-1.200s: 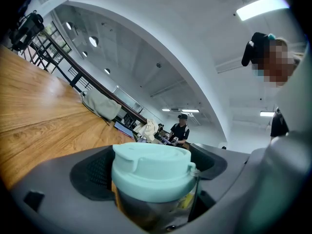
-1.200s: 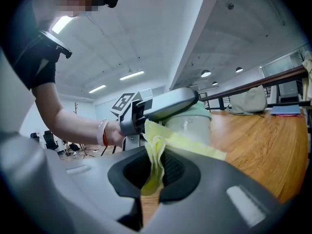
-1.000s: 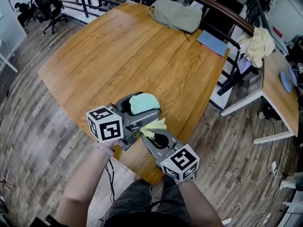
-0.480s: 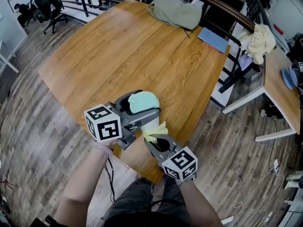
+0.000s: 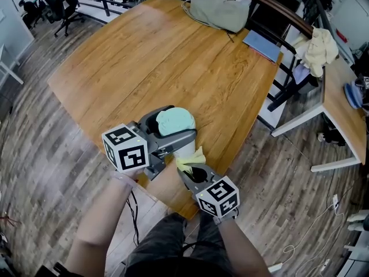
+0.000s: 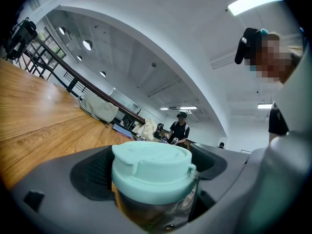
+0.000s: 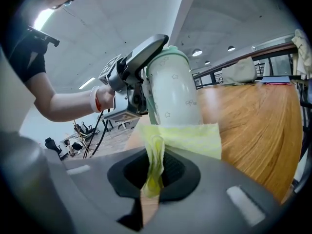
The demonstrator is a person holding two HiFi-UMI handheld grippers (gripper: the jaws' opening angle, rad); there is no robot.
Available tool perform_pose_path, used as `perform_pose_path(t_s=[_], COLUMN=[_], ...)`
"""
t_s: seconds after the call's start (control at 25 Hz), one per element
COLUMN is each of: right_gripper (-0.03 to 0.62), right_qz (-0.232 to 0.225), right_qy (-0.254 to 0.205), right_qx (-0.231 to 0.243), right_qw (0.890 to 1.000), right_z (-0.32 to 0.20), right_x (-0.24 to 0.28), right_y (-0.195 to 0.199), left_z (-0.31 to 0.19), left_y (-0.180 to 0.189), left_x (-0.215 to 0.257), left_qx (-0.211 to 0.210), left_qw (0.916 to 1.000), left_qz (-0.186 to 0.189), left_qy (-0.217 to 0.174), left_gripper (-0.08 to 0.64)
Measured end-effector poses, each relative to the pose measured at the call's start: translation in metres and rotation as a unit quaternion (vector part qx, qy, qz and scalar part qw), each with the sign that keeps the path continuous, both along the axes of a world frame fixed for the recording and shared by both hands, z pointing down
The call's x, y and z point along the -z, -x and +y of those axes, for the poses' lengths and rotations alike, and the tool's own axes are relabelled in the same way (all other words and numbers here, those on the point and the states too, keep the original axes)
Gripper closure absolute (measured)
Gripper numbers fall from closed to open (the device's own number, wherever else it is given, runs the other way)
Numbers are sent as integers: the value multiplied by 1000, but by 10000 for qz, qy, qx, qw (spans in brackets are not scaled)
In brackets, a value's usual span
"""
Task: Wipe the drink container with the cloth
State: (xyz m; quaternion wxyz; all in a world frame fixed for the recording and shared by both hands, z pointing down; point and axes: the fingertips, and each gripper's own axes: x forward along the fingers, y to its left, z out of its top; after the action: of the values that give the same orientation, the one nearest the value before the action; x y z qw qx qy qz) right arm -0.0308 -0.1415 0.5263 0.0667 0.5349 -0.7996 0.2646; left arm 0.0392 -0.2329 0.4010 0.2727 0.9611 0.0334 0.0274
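Wood tabletop (image 5: 173, 56), rounded, with plank floor all round; a grey bag (image 5: 219, 10) and a blue notebook (image 5: 262, 45) lie at the far edge, well apart from the work.

- Left gripper (image 6: 151, 179): fingers clamped on the drink container (image 5: 176, 122) just under its mint lid, one dark pad on each side of the body. The container sits upright over the near edge of the tabletop (no view shows me whether its base rests on the wood).
- Right gripper (image 7: 153, 179): fingers together on the yellow cloth (image 7: 180, 138), a pinched fold running down between them and the free flap standing up in front.
- The flap lies against the lower side of the white, star-printed body; it looks to be touching, low on the wall.

Change over the last second: small. The container has come up a touch, and a little away from me. The cloth showed as a looser spread beside the container; now it reads tighter and tucked in under the left fingers. The right gripper has hardly shifted.

Reading: wiping is under way, in short strokes on the lower wall. Only this one side looks to be covered so far; lid and far side appear untouched. Next likely need is to turn the container in my left grip or work the cloth round it.

Risk: the cloth is held by a thin fold and could drag out under hard pressure.
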Motion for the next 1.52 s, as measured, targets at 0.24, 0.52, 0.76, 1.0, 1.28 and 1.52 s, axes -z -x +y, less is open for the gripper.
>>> perform_pose_path(t_s=[0.24,0.52,0.76,1.0,1.28,1.52], right_gripper=[569,569,569,569,569,569], right_qz=[-178,-166,-87,-28,-69,-66], right_qy=[-346,-834,-1061,-1209,-1252,-1280], right_qx=[-263,-682,-940,-1101,-1180,-1174], right_qw=[9989,9940,9899,9865,9851,9848], right_z=[7,15,25,35,44,49], right_x=[23,59,81,98,102,106], right_y=[-13,-43,-61,-76,-82,-81], left_z=[1,10,27,43,54,67], left_y=[2,2,2,2,3,-1], left_x=[0,2,5,5,4,2], left_qx=[70,54,25,68,231,280], left_qw=[10000,9995,9969,9923,9880,9814], left_qz=[10,6,43,-9,-71,-205], left_qy=[-50,-324,-791,-1240,-1528,-1887], left_gripper=[87,87,87,87,87,87])
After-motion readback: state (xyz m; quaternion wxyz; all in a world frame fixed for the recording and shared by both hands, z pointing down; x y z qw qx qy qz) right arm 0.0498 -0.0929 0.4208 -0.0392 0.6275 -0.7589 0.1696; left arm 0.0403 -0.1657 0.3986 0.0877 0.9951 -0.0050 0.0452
